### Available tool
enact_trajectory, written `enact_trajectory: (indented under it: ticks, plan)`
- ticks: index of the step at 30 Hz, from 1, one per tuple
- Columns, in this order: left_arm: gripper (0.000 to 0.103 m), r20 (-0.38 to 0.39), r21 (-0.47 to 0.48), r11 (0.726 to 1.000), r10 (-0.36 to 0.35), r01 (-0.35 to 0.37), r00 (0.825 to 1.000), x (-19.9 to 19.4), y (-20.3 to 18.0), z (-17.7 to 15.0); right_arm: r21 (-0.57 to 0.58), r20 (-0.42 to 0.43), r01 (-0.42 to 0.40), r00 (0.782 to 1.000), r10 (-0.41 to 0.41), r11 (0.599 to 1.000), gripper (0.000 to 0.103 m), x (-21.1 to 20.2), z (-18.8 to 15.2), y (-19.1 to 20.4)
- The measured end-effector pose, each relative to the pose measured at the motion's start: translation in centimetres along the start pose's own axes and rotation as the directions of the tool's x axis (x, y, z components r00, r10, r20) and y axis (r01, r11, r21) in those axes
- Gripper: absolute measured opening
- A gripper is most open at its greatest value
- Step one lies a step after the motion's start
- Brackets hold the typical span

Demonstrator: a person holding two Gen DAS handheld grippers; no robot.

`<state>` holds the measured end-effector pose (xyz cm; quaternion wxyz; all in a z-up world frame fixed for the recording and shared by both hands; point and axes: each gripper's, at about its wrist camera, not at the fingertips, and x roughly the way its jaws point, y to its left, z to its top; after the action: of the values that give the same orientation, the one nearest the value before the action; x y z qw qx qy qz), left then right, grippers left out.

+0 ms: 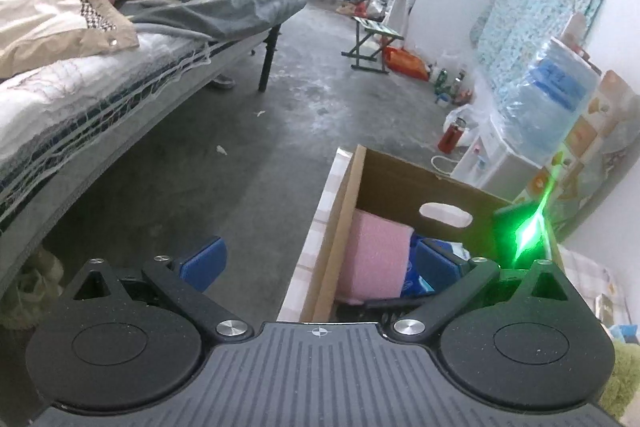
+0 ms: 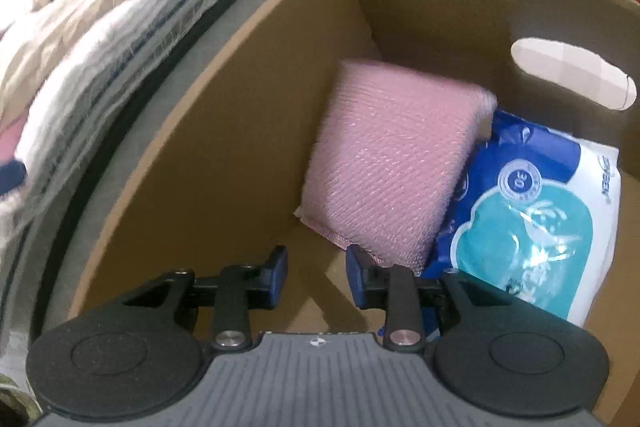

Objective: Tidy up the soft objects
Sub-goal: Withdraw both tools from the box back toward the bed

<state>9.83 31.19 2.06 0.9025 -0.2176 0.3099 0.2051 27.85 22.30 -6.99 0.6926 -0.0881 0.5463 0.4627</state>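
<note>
We see a pink bubble-textured pack (image 2: 396, 163) leaning in the cardboard box (image 2: 224, 131), touching a blue-and-white wrapped pack (image 2: 532, 227). The box stands on a bare concrete floor (image 1: 240, 147) beside the bed (image 1: 80, 99). Our left gripper (image 1: 320, 263) gapes wide and empty. Our right gripper (image 2: 316, 275) shows a narrow gap, empty, near the pink pack.

We see the cardboard box (image 2: 224, 131) on the floor (image 1: 248, 131), the bed (image 1: 100, 99) at nine o'clock; inside it, the foam pad (image 2: 384, 163) leans with the wipes pack (image 2: 532, 219) touching it at three o'clock.
</note>
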Motion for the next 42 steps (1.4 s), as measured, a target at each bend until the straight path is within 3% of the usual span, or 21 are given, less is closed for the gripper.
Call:
enact_trajectory:
  ticks: [5, 9, 11, 13, 17, 21, 24, 30, 36, 42]
  plan:
    - [0.101, -0.004, -0.001, 1.0, 0.001, -0.001, 1.0, -0.1, 0.0, -0.2, 0.03, 0.024, -0.041, 0.999, 0.04, 0.999, 0.0, -1.8, -1.0, -0.8]
    - [0.102, 0.007, 0.016, 1.0, -0.005, 0.005, 1.0, -1.2, -0.7, -0.5, 0.013, 0.103, -0.047, 0.994, 0.046, 0.999, 0.001, -6.0, -2.8, -0.9]
    - [0.102, 0.014, 0.028, 0.999, -0.015, 0.014, 1.0, -2.1, -1.3, -0.8, 0.003, 0.155, -0.042, 0.987, 0.041, 0.999, 0.009, -8.8, -3.9, -0.9]
    - [0.102, 0.023, 0.037, 0.999, -0.025, 0.025, 0.999, -3.0, -1.8, -1.0, -0.01, 0.223, -0.029, 0.974, 0.031, 1.0, 0.024, -11.9, -5.5, -1.0]
    - [0.103, 0.052, 0.051, 0.997, -0.063, 0.06, 0.997, -5.6, -3.0, -1.8, -0.006, 0.354, -0.006, 0.935, 0.007, 1.0, 0.032, -17.6, -9.8, -0.9]
    - [0.103, 0.067, 0.083, 0.991, -0.108, 0.102, 0.992, -8.0, -4.7, -3.3, 0.028, 0.48, -0.002, 0.877, -0.011, 1.0, 0.045, -23.0, -15.5, -1.2]
    - [0.103, 0.065, 0.119, 0.983, -0.148, 0.139, 0.987, -9.6, -6.2, -4.9, 0.067, 0.558, 0.013, 0.828, -0.048, 0.998, 0.046, -26.5, -20.6, -1.9]
    - [0.103, -0.023, 0.216, 0.948, -0.233, 0.233, 0.972, -11.1, -10.5, -9.1, 0.195, 0.683, 0.097, 0.701, -0.206, 0.976, 0.046, -31.8, -31.9, -3.3]
    - [0.103, -0.124, 0.343, 0.878, -0.311, 0.334, 0.942, -10.9, -15.6, -13.2, 0.403, 0.665, 0.195, 0.609, -0.432, 0.894, 0.046, -32.5, -40.9, -6.1]
    - [0.103, -0.202, 0.463, 0.794, -0.34, 0.395, 0.919, -9.9, -22.0, -16.8, 0.548, 0.638, 0.202, 0.527, -0.562, 0.812, 0.046, -32.3, -46.4, -9.8]
